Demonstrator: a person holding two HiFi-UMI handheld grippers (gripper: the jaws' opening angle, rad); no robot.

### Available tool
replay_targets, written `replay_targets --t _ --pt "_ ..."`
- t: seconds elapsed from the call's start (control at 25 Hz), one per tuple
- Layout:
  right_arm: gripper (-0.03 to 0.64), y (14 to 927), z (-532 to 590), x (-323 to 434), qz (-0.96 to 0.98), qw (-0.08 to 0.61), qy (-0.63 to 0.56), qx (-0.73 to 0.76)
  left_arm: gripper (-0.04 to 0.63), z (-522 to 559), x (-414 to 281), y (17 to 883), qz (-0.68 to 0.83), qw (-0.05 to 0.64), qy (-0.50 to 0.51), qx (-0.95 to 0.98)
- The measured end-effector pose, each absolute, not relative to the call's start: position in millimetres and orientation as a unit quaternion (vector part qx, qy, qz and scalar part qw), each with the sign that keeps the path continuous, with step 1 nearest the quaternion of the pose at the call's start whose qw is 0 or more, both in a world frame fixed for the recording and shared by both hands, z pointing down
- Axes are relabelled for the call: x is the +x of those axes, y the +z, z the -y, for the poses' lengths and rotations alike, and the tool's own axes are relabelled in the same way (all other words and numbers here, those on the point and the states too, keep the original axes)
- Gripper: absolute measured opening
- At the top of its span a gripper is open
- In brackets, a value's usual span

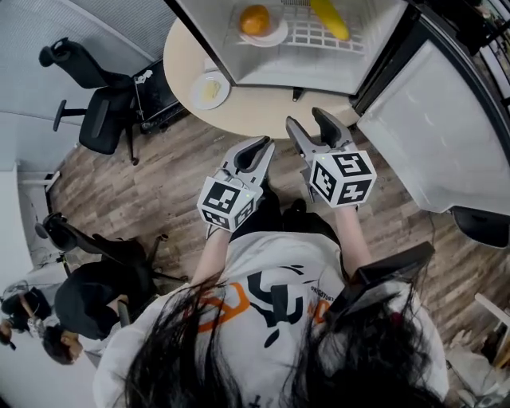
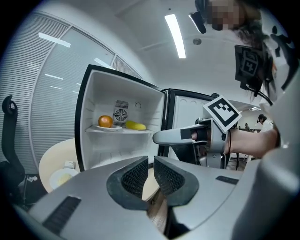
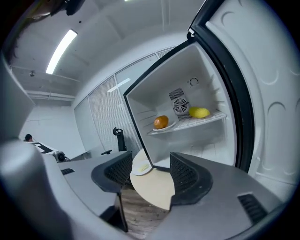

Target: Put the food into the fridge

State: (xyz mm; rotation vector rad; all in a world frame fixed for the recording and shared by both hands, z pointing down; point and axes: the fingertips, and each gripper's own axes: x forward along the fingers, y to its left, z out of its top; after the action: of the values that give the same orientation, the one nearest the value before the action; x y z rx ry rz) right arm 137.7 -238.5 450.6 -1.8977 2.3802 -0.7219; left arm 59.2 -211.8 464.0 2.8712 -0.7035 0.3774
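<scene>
The fridge (image 1: 319, 64) stands open. On its wire shelf (image 1: 307, 32) lie an orange (image 1: 255, 20) on a white plate and a yellow fruit (image 1: 329, 17); both also show in the left gripper view, orange (image 2: 105, 121) and yellow fruit (image 2: 135, 125). A white plate with pale yellow food (image 1: 210, 89) rests on the round table (image 1: 255, 111), beside the fridge. My left gripper (image 1: 259, 148) hovers over the floor in front of the table, jaws together and empty (image 2: 151, 161). My right gripper (image 1: 307, 121) is beside it, open with nothing between its pads (image 3: 151, 164).
The fridge door (image 1: 430, 135) swings out at the right, close to my right gripper. Black office chairs (image 1: 100, 111) stand left of the table, another (image 1: 96, 255) nearer me. A person (image 1: 24, 307) is at the lower left. Wooden floor (image 1: 175, 167) lies below the grippers.
</scene>
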Motion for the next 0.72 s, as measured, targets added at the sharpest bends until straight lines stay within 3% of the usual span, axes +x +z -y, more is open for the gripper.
replay_targets --t 0.52,0.64,0.72 --pt "0.253 463.6 195.5 120.1 -0.755 0.030 -0.256 -0.604 0.029 155.0 57.6 463.6 0.202 0.068 0.150 0.965" --pt "0.230 463.4 178.5 116.3 -0.745 0.036 -0.253 -0.616 0.029 137.0 53.5 459.6 0.188 0.062 0.143 0.970" --pt "0.178 465.1 164.7 106.5 -0.739 0.038 -0.255 -0.622 0.029 124.3 44.2 458.0 0.186 0.058 0.137 0.971"
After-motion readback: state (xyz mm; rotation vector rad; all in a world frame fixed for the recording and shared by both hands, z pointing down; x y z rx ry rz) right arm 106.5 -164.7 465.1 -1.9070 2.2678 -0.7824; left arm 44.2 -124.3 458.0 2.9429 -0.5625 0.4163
